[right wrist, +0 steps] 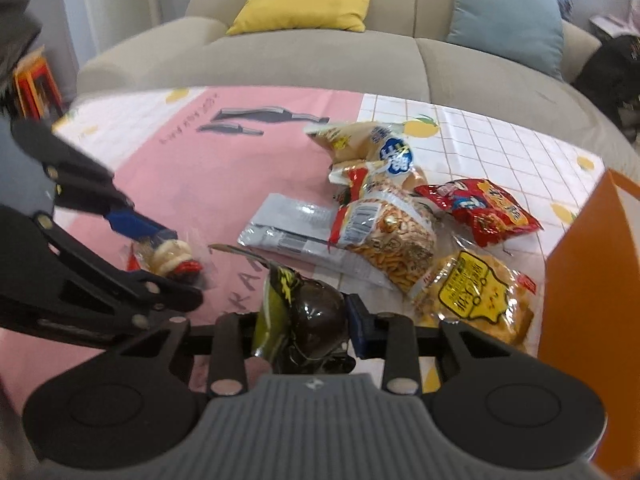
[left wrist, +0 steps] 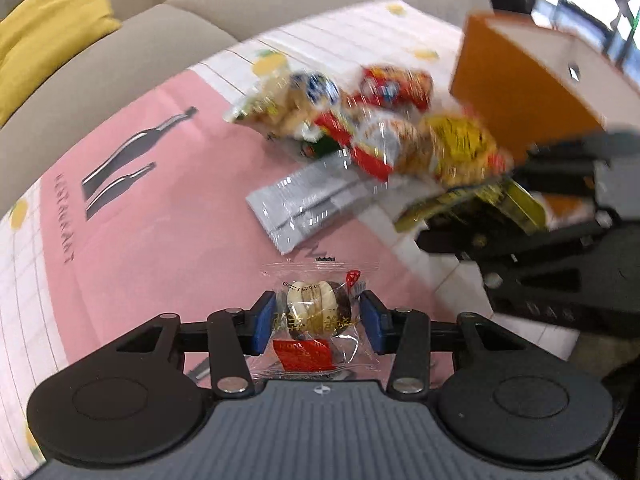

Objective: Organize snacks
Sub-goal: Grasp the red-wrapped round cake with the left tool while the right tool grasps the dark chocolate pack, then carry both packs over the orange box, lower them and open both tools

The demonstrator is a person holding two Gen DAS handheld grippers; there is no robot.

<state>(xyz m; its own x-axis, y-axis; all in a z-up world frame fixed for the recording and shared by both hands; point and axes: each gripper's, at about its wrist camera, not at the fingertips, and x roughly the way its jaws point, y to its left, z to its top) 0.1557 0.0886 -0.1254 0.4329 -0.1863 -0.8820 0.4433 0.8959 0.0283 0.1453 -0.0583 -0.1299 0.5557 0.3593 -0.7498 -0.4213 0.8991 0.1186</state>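
Note:
My left gripper (left wrist: 319, 322) is shut on a small clear-wrapped snack (left wrist: 318, 312) with a white and brown sweet inside and a red label, held just above the pink cloth. The right wrist view shows that gripper (right wrist: 160, 258) at the left with the same snack (right wrist: 172, 258). My right gripper (right wrist: 308, 328) is shut on a dark packet with a yellow-green end (right wrist: 304, 316); the packet hides the left pad. In the left wrist view the right gripper (left wrist: 500, 224) sits at the right with that packet (left wrist: 480, 204).
A pile of snack bags (right wrist: 392, 236) and a flat silver packet (right wrist: 288, 228) lie on the pink and white tablecloth (right wrist: 192, 176). An orange box (right wrist: 592, 280) stands at the right. A beige sofa (right wrist: 280, 60) with cushions runs behind the table.

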